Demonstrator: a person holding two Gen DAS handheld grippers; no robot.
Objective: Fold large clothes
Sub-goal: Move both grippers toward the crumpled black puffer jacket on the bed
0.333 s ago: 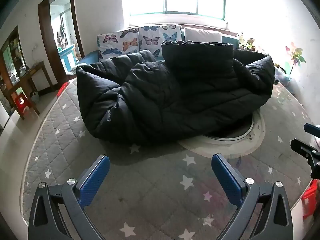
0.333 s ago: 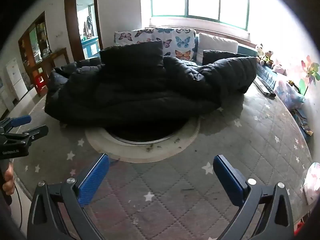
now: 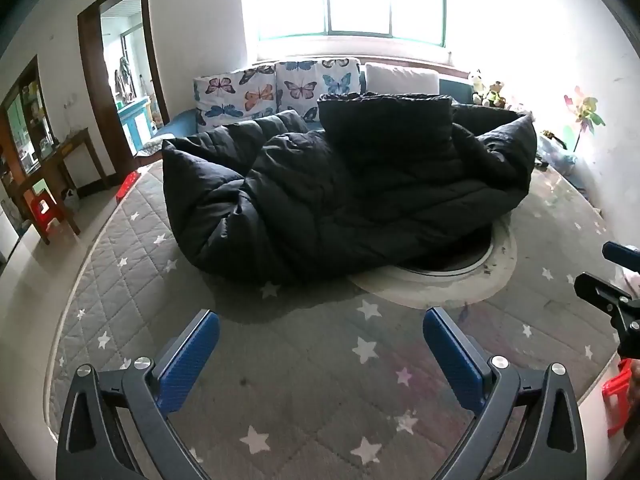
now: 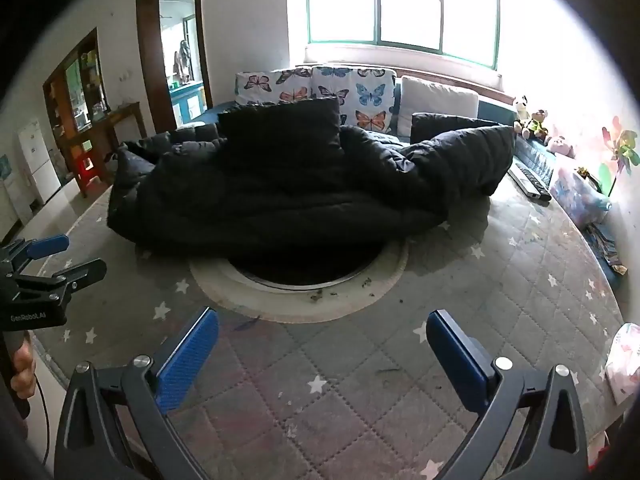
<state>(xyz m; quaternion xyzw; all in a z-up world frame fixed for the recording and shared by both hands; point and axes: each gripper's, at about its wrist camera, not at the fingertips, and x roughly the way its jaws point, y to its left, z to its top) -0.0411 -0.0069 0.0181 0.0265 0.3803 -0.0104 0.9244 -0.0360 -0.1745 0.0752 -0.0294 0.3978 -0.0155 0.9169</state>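
Note:
A big black puffy coat (image 3: 344, 196) lies crumpled in a heap on a round table covered with a grey quilted star cloth (image 3: 304, 380); it also shows in the right wrist view (image 4: 288, 196). My left gripper (image 3: 320, 344) is open and empty, over the cloth in front of the coat, apart from it. My right gripper (image 4: 324, 344) is open and empty, also short of the coat. Each gripper shows at the edge of the other's view: the right one (image 3: 616, 280), the left one (image 4: 52, 264).
A round white-rimmed inset (image 4: 304, 292) sits mid-table, partly under the coat. Butterfly cushions (image 3: 276, 88) and a sofa stand behind. A keyboard (image 4: 528, 180) and bags (image 4: 576, 196) lie at the table's right. A red stool (image 3: 616, 396) and wooden furniture (image 3: 44, 184) stand beside.

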